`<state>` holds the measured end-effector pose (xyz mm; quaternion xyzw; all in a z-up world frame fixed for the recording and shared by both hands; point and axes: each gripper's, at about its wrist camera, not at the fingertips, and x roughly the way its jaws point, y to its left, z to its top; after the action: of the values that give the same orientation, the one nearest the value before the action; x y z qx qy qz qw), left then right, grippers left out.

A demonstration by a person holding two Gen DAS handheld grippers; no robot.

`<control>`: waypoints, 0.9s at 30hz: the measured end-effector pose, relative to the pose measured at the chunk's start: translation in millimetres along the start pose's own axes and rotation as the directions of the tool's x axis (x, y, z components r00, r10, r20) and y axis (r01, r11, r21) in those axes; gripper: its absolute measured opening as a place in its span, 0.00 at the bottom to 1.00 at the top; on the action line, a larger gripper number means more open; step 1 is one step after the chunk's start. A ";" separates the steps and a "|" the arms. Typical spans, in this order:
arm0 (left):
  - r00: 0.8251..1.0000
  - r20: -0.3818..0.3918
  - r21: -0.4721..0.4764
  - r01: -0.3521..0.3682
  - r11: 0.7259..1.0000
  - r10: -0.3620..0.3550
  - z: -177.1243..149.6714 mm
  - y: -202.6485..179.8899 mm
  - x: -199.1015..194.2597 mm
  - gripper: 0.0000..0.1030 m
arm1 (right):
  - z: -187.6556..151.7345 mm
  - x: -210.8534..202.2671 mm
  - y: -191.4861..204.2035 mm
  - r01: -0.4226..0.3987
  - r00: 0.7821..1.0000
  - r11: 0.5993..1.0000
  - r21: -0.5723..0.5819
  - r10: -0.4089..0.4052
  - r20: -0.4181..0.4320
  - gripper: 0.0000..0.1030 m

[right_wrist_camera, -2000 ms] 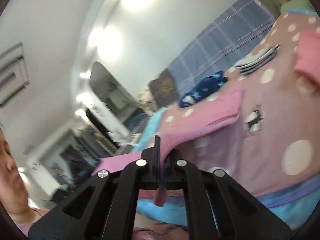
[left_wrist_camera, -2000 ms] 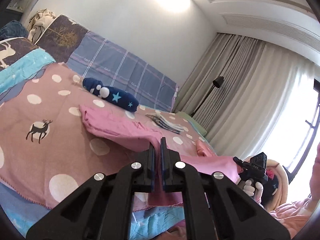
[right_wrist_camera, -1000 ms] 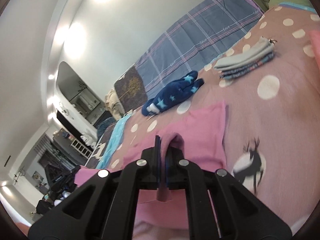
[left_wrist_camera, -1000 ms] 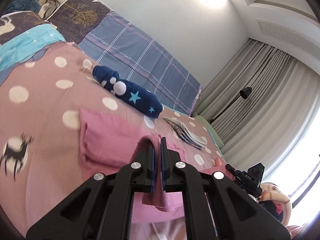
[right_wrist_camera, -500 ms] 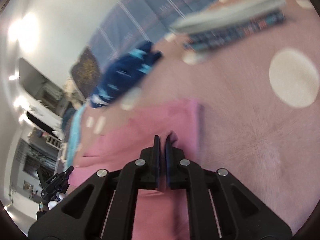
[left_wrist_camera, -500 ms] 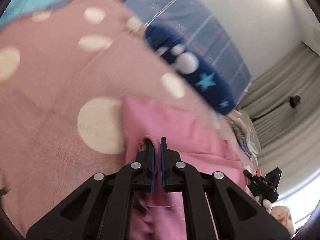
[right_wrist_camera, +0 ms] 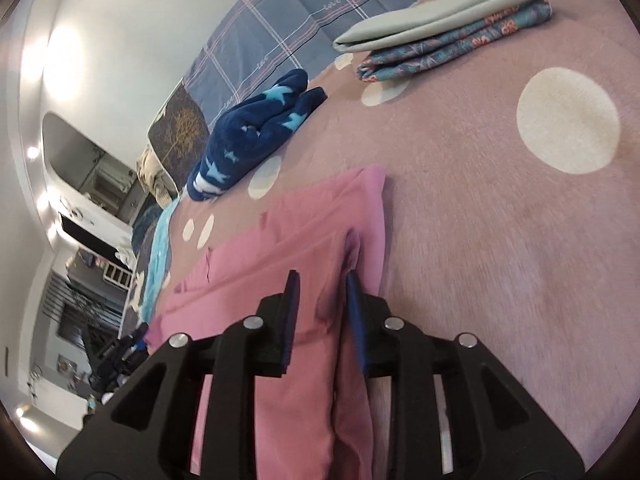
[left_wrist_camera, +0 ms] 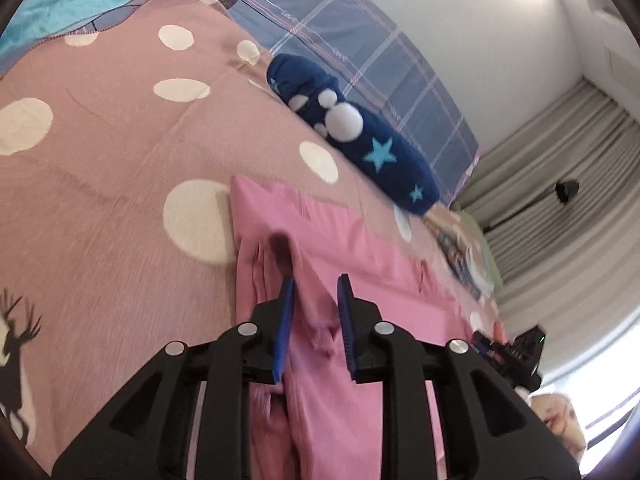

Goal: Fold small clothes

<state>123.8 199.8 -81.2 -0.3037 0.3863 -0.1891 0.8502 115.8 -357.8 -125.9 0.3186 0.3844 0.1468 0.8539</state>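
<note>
A pink garment (left_wrist_camera: pixel 352 256) lies folded over itself on the dusty-pink polka-dot blanket (left_wrist_camera: pixel 100 152). My left gripper (left_wrist_camera: pixel 314 286) is open low over the garment's left corner, with a loose ridge of pink cloth between its blue pads. The same pink garment (right_wrist_camera: pixel 288 240) shows in the right wrist view, where my right gripper (right_wrist_camera: pixel 320 280) is open over its right corner, a cloth ridge between the pads. Each gripper shows small in the other's view: the right one (left_wrist_camera: pixel 508 354), the left one (right_wrist_camera: pixel 120 348).
A navy fleece item with stars (left_wrist_camera: pixel 356 140) lies just beyond the garment, also in the right view (right_wrist_camera: pixel 256 132). A stack of folded clothes (right_wrist_camera: pixel 448 28) sits at the far right. A plaid pillow (left_wrist_camera: pixel 360 56) and curtains (left_wrist_camera: pixel 560 208) lie behind.
Both grippers carried the pink garment's near edge forward over the rest, lowered it onto the blanket, and opened, letting go of the cloth.
</note>
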 end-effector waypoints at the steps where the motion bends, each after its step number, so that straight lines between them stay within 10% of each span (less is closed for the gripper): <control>1: 1.000 -0.010 0.015 -0.016 1.000 0.016 -2.9 -1.4 -0.1 0.23 | -1.6 -2.0 2.7 0.004 1.000 1.000 -0.018 -0.004 0.001 0.24; 4: 0.999 -0.030 0.022 -0.019 1.000 0.020 -5.6 -1.3 4.7 0.21 | -1.7 -2.8 7.6 0.017 1.000 0.999 -0.048 -0.016 0.007 0.07; 5: 0.999 -0.034 0.020 -0.005 1.000 0.006 -5.7 -1.1 6.6 0.07 | -0.4 -2.7 8.6 0.014 1.000 0.999 -0.043 -0.014 0.010 0.04; 12: 0.998 0.024 0.031 0.060 0.998 -0.061 30.5 -26.1 9.4 0.03 | 37.4 -2.9 16.9 -0.084 0.994 0.996 0.016 0.083 0.066 0.03; 18: 0.987 0.097 0.036 -0.136 0.990 0.132 81.3 -22.3 53.8 0.04 | 88.8 33.7 4.6 0.015 0.996 0.997 0.080 -0.023 0.091 0.09; 27: 0.978 0.002 0.087 -0.209 0.974 0.209 75.2 -1.7 76.5 0.40 | 84.6 48.7 4.2 0.085 0.996 0.996 -0.035 -0.084 0.028 0.33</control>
<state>229.9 183.8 -82.6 -0.2236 0.4107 -0.1162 0.8763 211.5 -367.0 -108.2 0.2882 0.3836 0.1131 0.8700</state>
